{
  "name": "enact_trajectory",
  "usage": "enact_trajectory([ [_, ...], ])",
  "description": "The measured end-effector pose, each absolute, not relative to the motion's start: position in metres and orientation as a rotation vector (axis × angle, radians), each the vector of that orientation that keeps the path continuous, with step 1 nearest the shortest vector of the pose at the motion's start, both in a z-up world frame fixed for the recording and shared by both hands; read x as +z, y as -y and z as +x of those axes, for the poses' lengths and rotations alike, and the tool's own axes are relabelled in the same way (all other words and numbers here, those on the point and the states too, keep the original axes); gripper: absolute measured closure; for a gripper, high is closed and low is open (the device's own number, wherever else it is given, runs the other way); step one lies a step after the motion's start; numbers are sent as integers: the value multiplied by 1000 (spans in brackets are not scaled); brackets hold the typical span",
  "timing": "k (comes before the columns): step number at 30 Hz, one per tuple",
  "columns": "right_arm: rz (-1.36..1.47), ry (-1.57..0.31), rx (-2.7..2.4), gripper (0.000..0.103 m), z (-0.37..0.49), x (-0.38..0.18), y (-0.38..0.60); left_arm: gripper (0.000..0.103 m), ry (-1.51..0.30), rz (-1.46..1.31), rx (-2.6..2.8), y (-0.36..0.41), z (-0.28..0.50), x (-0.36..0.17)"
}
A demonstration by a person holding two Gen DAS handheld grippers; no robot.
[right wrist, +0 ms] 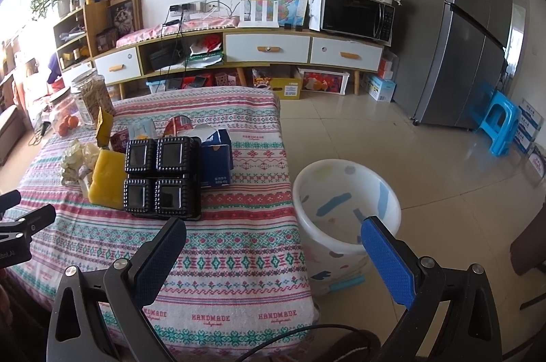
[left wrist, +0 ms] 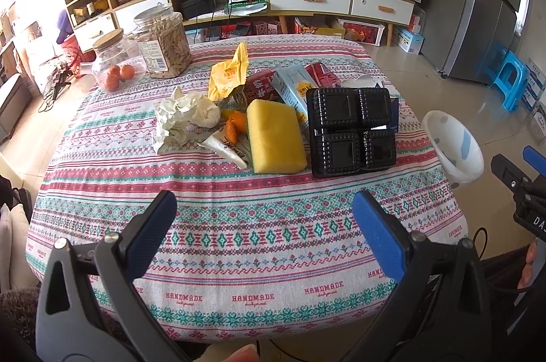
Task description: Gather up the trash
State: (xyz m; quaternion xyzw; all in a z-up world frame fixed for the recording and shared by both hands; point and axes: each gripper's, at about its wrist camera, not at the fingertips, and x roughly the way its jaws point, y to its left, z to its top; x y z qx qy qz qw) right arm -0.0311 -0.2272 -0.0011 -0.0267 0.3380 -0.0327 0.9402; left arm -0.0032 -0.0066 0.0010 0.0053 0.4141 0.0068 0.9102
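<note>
left gripper spread wide over near edge of worktop, blue pads well apart, nothing between them. right gripper likewise wide open and empty, hanging over near right corner of worktop, one pad over cloth, other in front of bin.

trash clustered mid-worktop on patterned cloth:
- black plastic tray, four square cells, right side of pile; stands propped, tilted toward cameras.
- yellow sponge just left of tray, touching or nearly so.
- crumpled white paper at left end of pile.
- orange peel between paper and sponge.
- white torn wrapper flat in front of peel, partly under sponge.
- yellow snack bag standing up behind paper.
- red packet and pale blue carton behind sponge, leaning together.
- dark blue box behind tray on its right, top torn open.

far left corner of worktop: tall clear jar of pale snacks, and beside it a round glass jar with wooden lid holding orange fruit. both apart from pile.

white bin with coloured patches on floor just beside right edge of worktop, upright; interior looks bare apart from some marks at bottom.

fingertips visible at lower right of left view, by right gripper's body.
</note>
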Motion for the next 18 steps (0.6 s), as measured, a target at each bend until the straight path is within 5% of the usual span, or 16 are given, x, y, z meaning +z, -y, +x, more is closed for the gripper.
enact_trajectory([
  [18,-80,-659,-72,0,-36,2,224,1,-839,-18,34,-7,-5,7],
])
